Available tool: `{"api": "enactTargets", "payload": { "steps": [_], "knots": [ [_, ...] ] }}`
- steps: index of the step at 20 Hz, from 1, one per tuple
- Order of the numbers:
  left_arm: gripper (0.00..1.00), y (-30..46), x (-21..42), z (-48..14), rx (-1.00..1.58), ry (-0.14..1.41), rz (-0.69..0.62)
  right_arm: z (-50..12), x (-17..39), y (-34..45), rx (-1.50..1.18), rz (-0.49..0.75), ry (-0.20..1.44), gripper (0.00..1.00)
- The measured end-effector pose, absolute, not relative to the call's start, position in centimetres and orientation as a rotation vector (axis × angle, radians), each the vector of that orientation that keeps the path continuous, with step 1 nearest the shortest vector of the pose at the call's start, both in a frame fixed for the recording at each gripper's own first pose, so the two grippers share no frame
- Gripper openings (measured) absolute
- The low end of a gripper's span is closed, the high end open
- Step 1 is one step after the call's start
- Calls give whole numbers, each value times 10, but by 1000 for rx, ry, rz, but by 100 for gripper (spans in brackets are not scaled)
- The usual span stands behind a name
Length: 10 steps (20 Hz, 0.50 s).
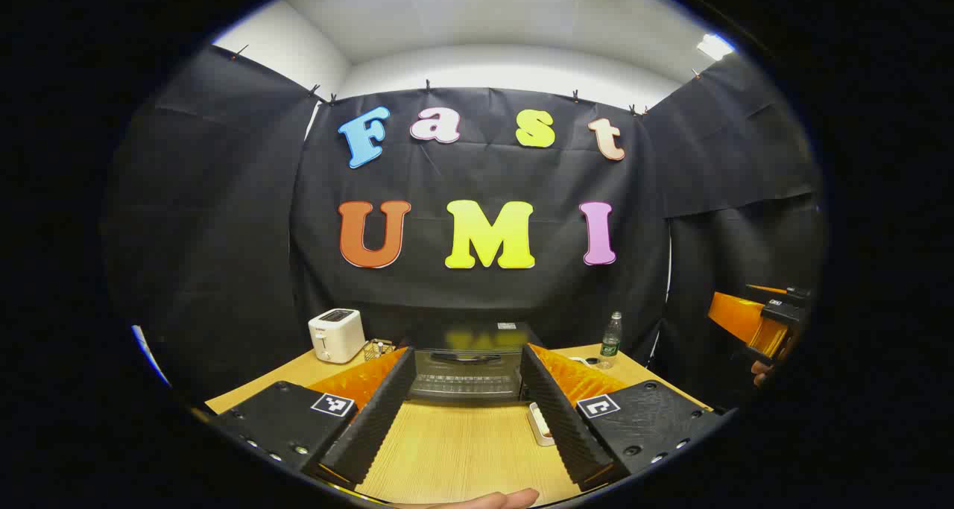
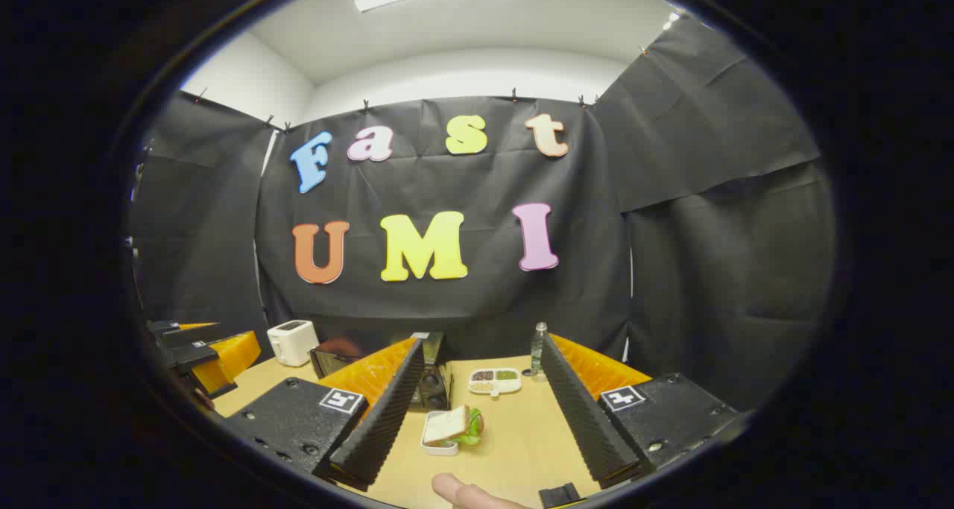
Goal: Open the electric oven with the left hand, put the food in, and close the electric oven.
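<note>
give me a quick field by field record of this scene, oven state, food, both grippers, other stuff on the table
oven: electric oven at the back of the table, door shut
food: sandwich in a small white tray, on the table in front of the oven
left gripper: open, facing the oven door, holding nothing
right gripper: open, sandwich ahead between its fingers, not gripped
other items: white toaster, water bottle, divided dish
task stage: oven not yet opened
</note>
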<state>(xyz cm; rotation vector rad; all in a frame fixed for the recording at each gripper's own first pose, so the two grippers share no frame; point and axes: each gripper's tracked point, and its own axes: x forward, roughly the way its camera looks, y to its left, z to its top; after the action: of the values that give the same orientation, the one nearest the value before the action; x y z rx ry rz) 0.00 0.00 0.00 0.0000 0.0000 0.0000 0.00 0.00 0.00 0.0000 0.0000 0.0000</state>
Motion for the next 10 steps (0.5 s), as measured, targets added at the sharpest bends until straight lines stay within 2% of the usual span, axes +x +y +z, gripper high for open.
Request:
{"api": "enactTargets", "payload": {
  "steps": [10],
  "knots": [
    [93, -3, 8, -4, 16, -17, -15, -3, -1, -3, -4, 24, -9, 96]
  ]
}}
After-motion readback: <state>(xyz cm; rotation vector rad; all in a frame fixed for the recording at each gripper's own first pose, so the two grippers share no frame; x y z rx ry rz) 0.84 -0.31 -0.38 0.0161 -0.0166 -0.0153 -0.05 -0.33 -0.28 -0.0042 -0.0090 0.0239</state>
